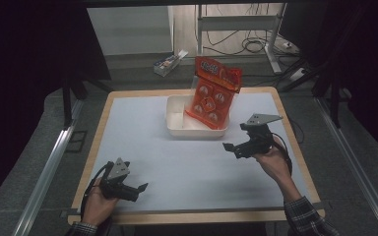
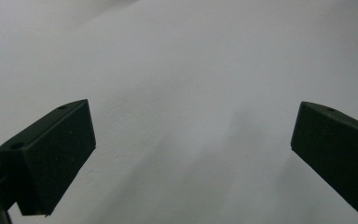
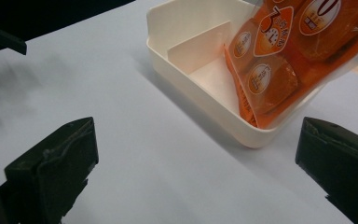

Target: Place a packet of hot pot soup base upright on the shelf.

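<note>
A white tray [image 1: 193, 132] with an inner divider [image 3: 200, 46] stands at the back middle of the white table. An orange snack bag [image 1: 211, 93] stands tilted in its right compartment, its top leaning out over the rim. In the right gripper view the bag [image 3: 279, 60] rests against the tray's near wall [image 3: 205, 105]. My right gripper [image 1: 232, 149] hovers just right of and in front of the tray, open and empty [image 3: 196, 163]. My left gripper [image 1: 137, 191] is low at the front left, open over bare table [image 2: 191, 154].
The wooden table edge [image 1: 187, 216] runs along the front. A small box [image 1: 170, 63] lies on the floor beyond the table, near desk legs and cables [image 1: 256, 46]. The left gripper's jaw [image 3: 0, 39] shows far off in the right gripper view.
</note>
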A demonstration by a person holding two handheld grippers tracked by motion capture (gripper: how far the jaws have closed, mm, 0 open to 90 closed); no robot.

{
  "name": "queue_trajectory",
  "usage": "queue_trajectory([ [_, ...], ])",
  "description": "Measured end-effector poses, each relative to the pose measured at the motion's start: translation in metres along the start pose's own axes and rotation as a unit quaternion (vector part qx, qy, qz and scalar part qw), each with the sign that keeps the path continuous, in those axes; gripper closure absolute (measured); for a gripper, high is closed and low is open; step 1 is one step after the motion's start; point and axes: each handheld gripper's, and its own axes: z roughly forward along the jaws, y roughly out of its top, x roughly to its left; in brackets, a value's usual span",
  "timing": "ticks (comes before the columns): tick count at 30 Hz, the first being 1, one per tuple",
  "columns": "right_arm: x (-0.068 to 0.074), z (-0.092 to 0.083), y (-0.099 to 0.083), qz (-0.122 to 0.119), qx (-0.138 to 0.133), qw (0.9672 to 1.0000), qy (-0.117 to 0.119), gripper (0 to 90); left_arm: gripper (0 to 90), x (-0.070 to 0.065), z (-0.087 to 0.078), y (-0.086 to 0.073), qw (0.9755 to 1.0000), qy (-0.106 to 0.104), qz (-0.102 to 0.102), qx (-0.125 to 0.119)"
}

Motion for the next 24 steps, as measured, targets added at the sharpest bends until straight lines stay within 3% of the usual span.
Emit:
queue_trajectory([
  [15, 0.012, -0.014, -0.034, 0.013, 0.007, 0.9997, -0.018, 0.0, 0.0, -0.001, -0.002, 0.001, 0.9999, 0.005, 0.002, -0.011],
  [24, 0.024, -0.020, -0.055, 0.002, 0.009, 0.9998, -0.020, 0.0, 0.0, -0.003, -0.002, 0.001, 0.9999, 0.006, 0.007, -0.014],
])
